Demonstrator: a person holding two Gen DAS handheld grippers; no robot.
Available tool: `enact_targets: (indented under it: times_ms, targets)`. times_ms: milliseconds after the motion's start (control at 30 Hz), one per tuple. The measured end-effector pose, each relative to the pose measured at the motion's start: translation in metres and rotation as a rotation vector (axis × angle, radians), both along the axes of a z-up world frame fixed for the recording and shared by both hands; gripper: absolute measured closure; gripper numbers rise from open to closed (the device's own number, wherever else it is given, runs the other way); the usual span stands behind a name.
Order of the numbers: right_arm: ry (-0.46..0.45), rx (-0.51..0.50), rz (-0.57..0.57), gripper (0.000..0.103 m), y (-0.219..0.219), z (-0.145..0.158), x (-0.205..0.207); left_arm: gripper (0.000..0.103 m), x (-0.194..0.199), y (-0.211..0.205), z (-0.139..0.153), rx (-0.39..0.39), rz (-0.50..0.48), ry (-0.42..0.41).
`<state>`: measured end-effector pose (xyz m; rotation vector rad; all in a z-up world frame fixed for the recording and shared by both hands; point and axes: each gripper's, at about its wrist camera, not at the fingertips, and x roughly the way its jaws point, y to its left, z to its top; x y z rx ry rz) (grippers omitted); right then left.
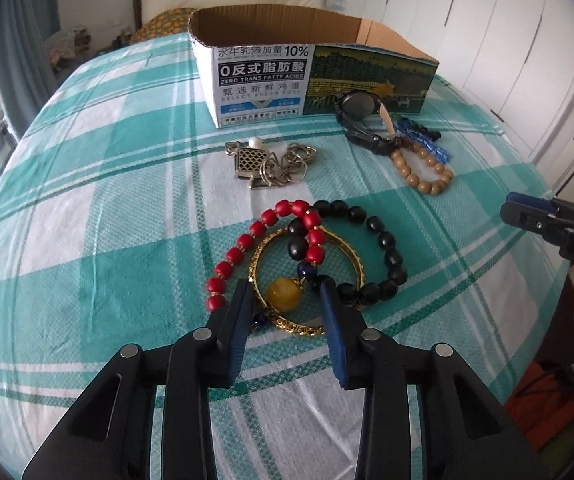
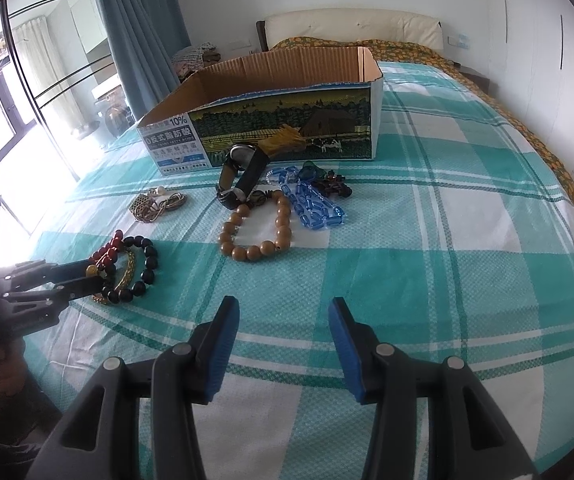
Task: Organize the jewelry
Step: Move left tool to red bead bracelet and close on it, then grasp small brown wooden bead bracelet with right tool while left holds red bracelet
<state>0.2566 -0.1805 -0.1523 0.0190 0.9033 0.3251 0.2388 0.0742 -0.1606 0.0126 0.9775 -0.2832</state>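
Jewelry lies on a teal checked bedsheet (image 1: 127, 240) before an open cardboard box (image 1: 263, 84). My left gripper (image 1: 287, 292) is open, its fingers straddling the near edge of a gold bangle (image 1: 357, 268) and a yellow bead (image 1: 285, 289). A red bead bracelet (image 1: 247, 240) and a black bead bracelet (image 1: 387, 248) overlap the bangle. My right gripper (image 2: 283, 308) is open and empty above bare sheet, near a tan bead bracelet (image 2: 255, 236). It also shows in the left wrist view (image 1: 527, 216).
A gold chain with a lattice pendant (image 1: 267, 164) lies near the box. A black watch (image 2: 243, 176), blue bead strand (image 2: 311, 200) and dark trinket (image 2: 331, 186) lie before the box (image 2: 287, 128). Wardrobe doors stand right, window and curtain left.
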Motion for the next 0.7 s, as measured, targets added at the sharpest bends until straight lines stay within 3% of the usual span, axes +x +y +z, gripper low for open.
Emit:
enact_targets:
  times_ms: [100, 200, 500, 700]
  targets:
    - [0.002, 0.006, 0.003, 0.055, 0.001, 0.000, -0.001, 0.068, 0.002, 0.002, -0.002, -0.004, -0.011, 0.009]
    - [-0.003, 0.007, 0.009, 0.055, 0.002, 0.001, -0.001, 0.087, 0.005, 0.006, -0.004, 0.004, 0.018, 0.019]
    - [-0.010, 0.001, 0.002, 0.055, -0.003, 0.003, 0.000, 0.088, 0.003, 0.030, 0.009, -0.192, 0.134, 0.005]
    - [0.016, 0.017, 0.037, 0.055, 0.004, 0.000, 0.034, 0.088, 0.011, 0.050, 0.016, -0.283, 0.250, -0.005]
